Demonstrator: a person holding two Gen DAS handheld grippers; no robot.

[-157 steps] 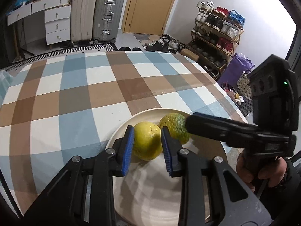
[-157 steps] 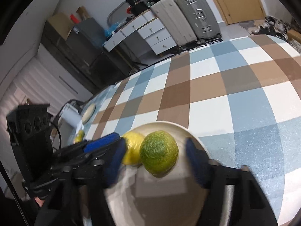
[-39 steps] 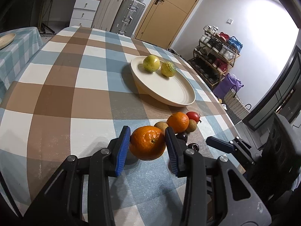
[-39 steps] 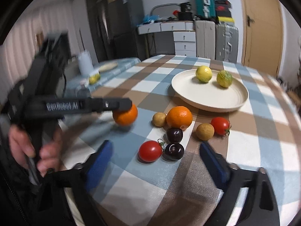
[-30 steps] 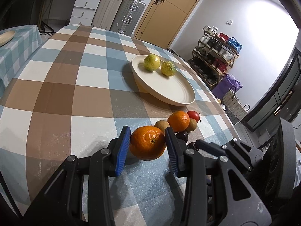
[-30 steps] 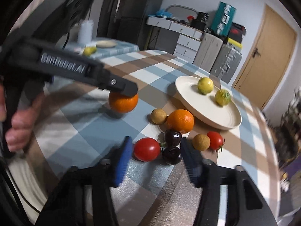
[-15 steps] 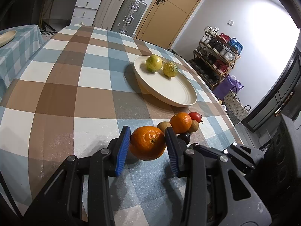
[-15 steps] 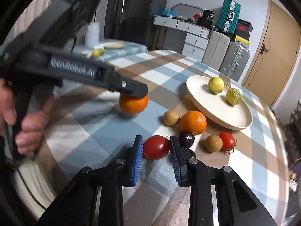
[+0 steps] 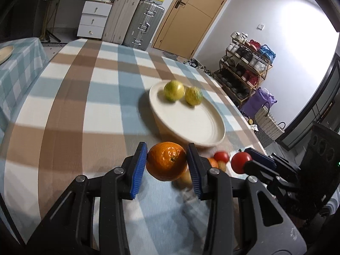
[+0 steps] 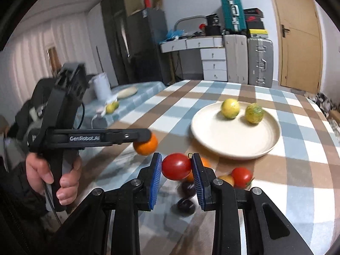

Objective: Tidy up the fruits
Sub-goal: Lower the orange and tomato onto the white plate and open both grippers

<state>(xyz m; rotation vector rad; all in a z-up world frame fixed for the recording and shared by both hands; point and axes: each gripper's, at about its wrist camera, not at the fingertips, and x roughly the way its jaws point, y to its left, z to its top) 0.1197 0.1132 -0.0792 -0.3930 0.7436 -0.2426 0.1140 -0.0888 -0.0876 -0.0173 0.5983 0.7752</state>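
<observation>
the left gripper (image 9: 166, 165) clamps an orange (image 9: 166, 161) at lower centre of its view, clear of the checked tablecloth (image 9: 63, 106). the right gripper (image 10: 176, 176) pinches a red tomato (image 10: 176, 166) at lower centre, with the cream plate (image 10: 225, 140) and its two citrus fruits (image 10: 230, 108) at centre right.

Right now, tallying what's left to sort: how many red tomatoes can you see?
2. One tomato is clamped in the right gripper, lifted off the table. The other tomato lies on the tablecloth near the plate. More may be hidden.

The plate's (image 10: 238, 148) near half lies bare; two citrus fruits (image 10: 230, 108) crowd its far side.
</observation>
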